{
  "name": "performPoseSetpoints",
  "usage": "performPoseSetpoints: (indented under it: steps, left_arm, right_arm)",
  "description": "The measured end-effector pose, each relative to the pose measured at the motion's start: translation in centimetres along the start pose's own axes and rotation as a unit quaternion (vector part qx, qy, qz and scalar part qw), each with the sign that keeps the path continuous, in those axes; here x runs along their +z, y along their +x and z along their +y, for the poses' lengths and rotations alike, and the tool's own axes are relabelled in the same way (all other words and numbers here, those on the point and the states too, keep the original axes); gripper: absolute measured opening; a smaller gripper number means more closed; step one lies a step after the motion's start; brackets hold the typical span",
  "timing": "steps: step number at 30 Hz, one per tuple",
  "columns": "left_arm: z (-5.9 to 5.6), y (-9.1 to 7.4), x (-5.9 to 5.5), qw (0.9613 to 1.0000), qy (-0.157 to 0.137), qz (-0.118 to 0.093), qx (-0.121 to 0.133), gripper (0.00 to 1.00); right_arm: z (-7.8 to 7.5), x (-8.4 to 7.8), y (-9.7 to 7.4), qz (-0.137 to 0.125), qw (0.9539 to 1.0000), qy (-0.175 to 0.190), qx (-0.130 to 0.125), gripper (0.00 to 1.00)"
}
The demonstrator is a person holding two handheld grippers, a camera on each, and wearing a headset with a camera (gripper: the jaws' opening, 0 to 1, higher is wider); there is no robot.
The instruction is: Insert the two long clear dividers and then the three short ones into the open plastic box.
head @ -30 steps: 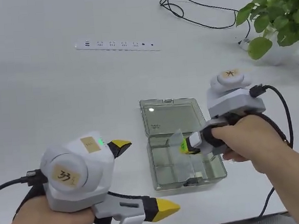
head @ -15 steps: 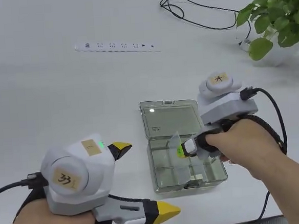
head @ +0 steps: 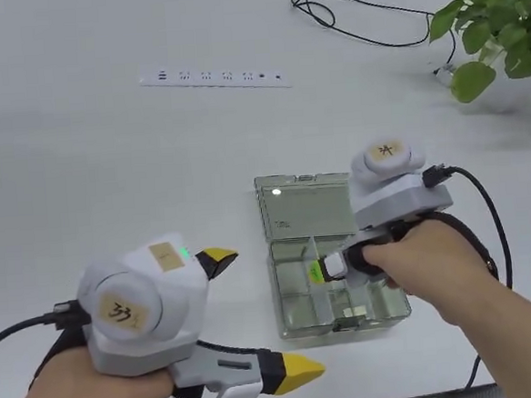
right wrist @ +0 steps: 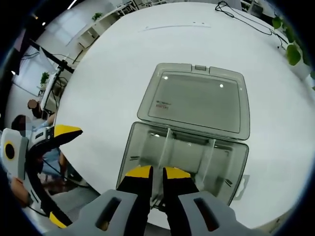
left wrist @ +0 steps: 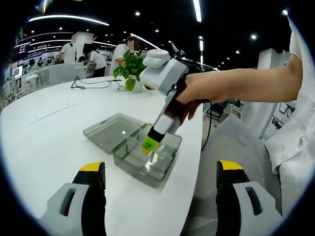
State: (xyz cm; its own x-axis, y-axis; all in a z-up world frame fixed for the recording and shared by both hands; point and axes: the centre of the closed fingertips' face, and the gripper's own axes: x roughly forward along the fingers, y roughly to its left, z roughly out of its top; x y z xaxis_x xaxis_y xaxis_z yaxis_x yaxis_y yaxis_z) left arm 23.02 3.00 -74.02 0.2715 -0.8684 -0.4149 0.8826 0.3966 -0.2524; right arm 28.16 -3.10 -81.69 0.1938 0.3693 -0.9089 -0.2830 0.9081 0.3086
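The clear plastic box (head: 290,317) lies open in front of me, its lid (head: 307,205) flat on the table behind the tray. My right gripper (head: 318,270) is shut on a clear divider (head: 309,254) that stands lengthwise in the left part of the tray. In the right gripper view the jaws (right wrist: 157,172) pinch the near end of this divider (right wrist: 165,142), which runs to the far wall of the box (right wrist: 129,147). Another divider (right wrist: 209,155) stands to its right. My left gripper (head: 260,313) hovers open and empty left of the box.
A white power strip (head: 216,77) lies far back on the table. Black cables (head: 362,10) and a potted plant (head: 500,28) sit at the back right. The right gripper's cable (head: 485,211) loops right of the box. The table's front edge is just below the box.
The right gripper has moved left and down, bringing the tilted divider from above the tray into it, now upright. The left gripper has stayed put.
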Motion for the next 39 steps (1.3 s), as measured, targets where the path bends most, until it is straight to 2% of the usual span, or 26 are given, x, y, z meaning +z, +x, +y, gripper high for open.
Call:
performPoseSetpoints:
  steps: [5,11,21,22,25,29,31,34,37,38,39]
  left_arm:
    - [0.1,0.0,0.1,1.0,-0.002,0.001,0.003,0.95]
    - [0.2,-0.1,0.3,1.0,-0.002,0.0,0.009,0.95]
    - [-0.1,-0.6,0.6,0.9997,-0.004,0.0,0.022,0.95]
    - [-0.1,-0.6,0.7,0.9997,-0.005,-0.001,0.025,0.95]
    - [-0.3,-0.9,0.8,0.9995,-0.005,0.0,0.03,0.95]
    - [-0.3,-1.2,1.1,0.9991,-0.008,0.0,0.042,0.95]
    - [-0.4,-1.4,1.5,0.9988,-0.011,-0.003,0.047,0.95]
    - [-0.5,-1.6,1.8,0.9983,-0.012,-0.003,0.056,0.95]
    - [-0.6,-1.9,2.1,0.9977,-0.013,-0.005,0.067,0.95]
    - [-0.6,-2.0,2.2,0.9973,-0.014,-0.003,0.072,0.95]
    - [-0.6,-2.1,2.3,0.9971,-0.014,-0.004,0.075,0.95]
  right_arm:
    - [-0.1,-0.2,0.6,-0.009,0.9999,0.007,0.011,0.1]
    - [-0.1,-0.2,0.4,-0.018,0.9994,0.009,0.027,0.11]
    - [0.1,0.4,-1.0,-0.051,0.9964,0.023,0.064,0.14]
    - [0.3,0.5,-1.3,-0.058,0.9952,0.025,0.075,0.14]
    - [0.5,0.9,-2.2,-0.071,0.9935,0.021,0.086,0.14]
    - [1.1,1.8,-3.6,-0.1,0.9884,0.018,0.113,0.16]
    - [1.1,2.1,-4.3,-0.11,0.9869,0.013,0.117,0.2]
    - [1.6,2.7,-5.5,-0.131,0.9816,-0.001,0.139,0.21]
    - [1.6,3.1,-6.7,-0.15,0.9773,-0.019,0.149,0.27]
    - [1.5,2.9,-7.2,-0.147,0.9773,-0.017,0.151,0.28]
    - [1.6,3.0,-7.5,-0.152,0.9751,-0.025,0.159,0.28]
